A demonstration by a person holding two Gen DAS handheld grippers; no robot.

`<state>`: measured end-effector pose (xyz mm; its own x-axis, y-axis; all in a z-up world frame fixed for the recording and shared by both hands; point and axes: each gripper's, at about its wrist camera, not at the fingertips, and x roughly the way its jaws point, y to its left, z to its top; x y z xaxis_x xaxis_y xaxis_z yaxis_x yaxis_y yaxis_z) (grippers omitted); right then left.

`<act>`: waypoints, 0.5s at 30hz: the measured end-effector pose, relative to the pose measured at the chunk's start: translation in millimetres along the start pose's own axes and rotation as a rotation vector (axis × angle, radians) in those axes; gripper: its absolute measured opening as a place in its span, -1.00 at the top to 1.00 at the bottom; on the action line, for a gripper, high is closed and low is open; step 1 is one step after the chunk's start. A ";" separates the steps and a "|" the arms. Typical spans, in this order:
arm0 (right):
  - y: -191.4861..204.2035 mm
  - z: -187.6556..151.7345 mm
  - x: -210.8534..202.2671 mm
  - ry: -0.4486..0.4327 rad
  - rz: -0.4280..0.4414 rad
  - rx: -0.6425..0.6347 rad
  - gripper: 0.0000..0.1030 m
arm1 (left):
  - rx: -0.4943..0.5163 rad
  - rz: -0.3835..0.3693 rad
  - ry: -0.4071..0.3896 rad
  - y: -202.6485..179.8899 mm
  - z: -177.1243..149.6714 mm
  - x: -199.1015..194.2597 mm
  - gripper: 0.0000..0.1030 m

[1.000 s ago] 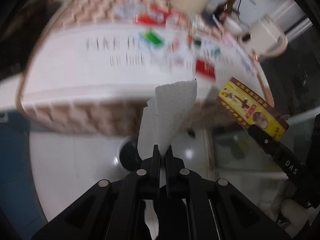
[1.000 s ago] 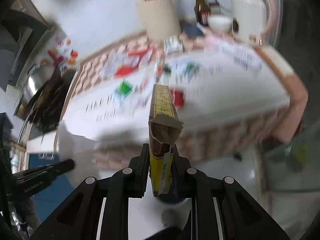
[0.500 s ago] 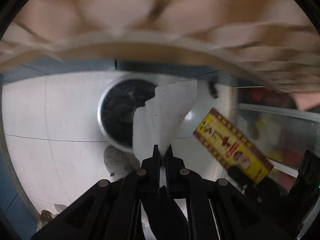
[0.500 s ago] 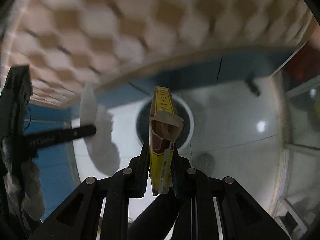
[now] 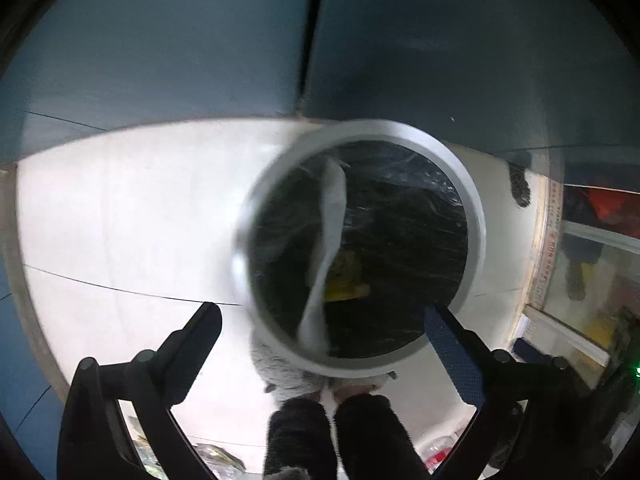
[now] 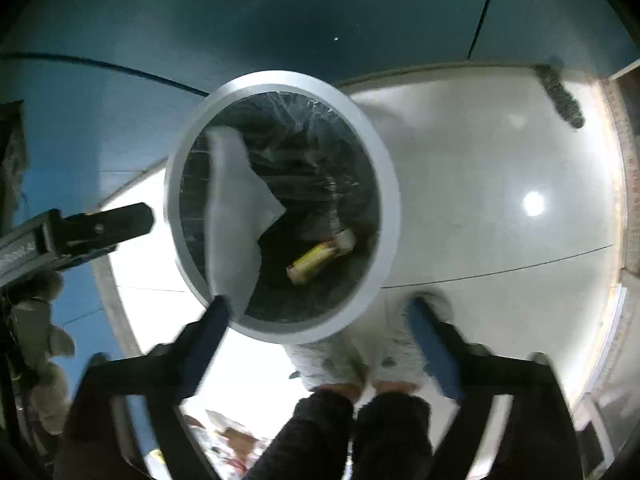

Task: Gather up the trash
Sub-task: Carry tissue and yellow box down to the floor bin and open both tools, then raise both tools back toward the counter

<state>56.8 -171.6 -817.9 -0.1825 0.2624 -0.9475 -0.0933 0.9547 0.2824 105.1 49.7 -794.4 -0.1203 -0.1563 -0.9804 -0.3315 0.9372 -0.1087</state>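
- The left gripper is seen spread wide with nothing between its fingers, poised above the near rim of the trash bin.
- The right gripper is likewise spread wide and empty, and its left finger is seen overlapping the bin's near-left rim in the picture; contact cannot be judged.
- The white paper is seen inside the ring of the bin's mouth, blurred and standing edge-on in the left wrist view; in the right wrist view it is shown as a broad sheet against the left inner wall.
- The yellow box is found lying on its side at the bottom of the bin, on the black liner, to the right of the paper and apart from the walls.
- The right half of the bin's mouth is left unobstructed.
- The bin is set on a pale glossy floor, close to a blue wall behind it; open floor is seen to the left and right of the rim.
- A dark fuzzy object is seen on the floor near the wall, well apart from the bin.
- The person's pale slippers are seen just below the near rim, between the fingers.
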 end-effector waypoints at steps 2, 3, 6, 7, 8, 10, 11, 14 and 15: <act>6.9 -3.6 -11.4 -0.028 -0.058 -0.021 -1.00 | 0.001 0.071 -0.043 7.2 -5.6 -15.3 -1.00; 11.0 -4.5 -18.3 -0.038 -0.091 -0.027 -1.00 | 0.005 0.129 -0.078 7.4 -12.3 -30.7 -1.00; 22.3 -5.0 -47.0 -0.081 -0.161 -0.037 -1.00 | 0.014 0.222 -0.156 10.3 -32.0 -71.0 -1.00; 27.0 0.1 -58.5 -0.096 -0.183 -0.042 -1.00 | 0.013 0.241 -0.173 15.5 -38.4 -86.2 -1.00; 32.8 -2.6 -74.6 -0.114 -0.201 -0.047 -1.00 | 0.011 0.263 -0.192 16.5 -48.1 -105.3 -1.00; 41.7 -6.2 -102.0 -0.130 -0.215 -0.044 -1.00 | 0.002 0.274 -0.206 18.7 -61.8 -134.2 -1.00; 42.7 -11.0 -116.5 -0.133 -0.212 -0.042 -1.00 | -0.005 0.270 -0.210 18.9 -72.0 -154.9 -1.00; 56.6 -20.6 -165.6 -0.145 -0.206 -0.032 -1.00 | -0.018 0.259 -0.225 9.6 -89.2 -199.4 -1.00; 64.8 -26.8 -192.0 -0.165 -0.207 -0.045 -1.00 | -0.016 0.257 -0.236 7.9 -99.6 -223.9 -1.00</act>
<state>59.6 -163.9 -613.7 0.0063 0.0845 -0.9964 -0.1564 0.9842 0.0825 36.2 61.0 -559.4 0.0173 0.1625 -0.9865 -0.3337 0.9311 0.1476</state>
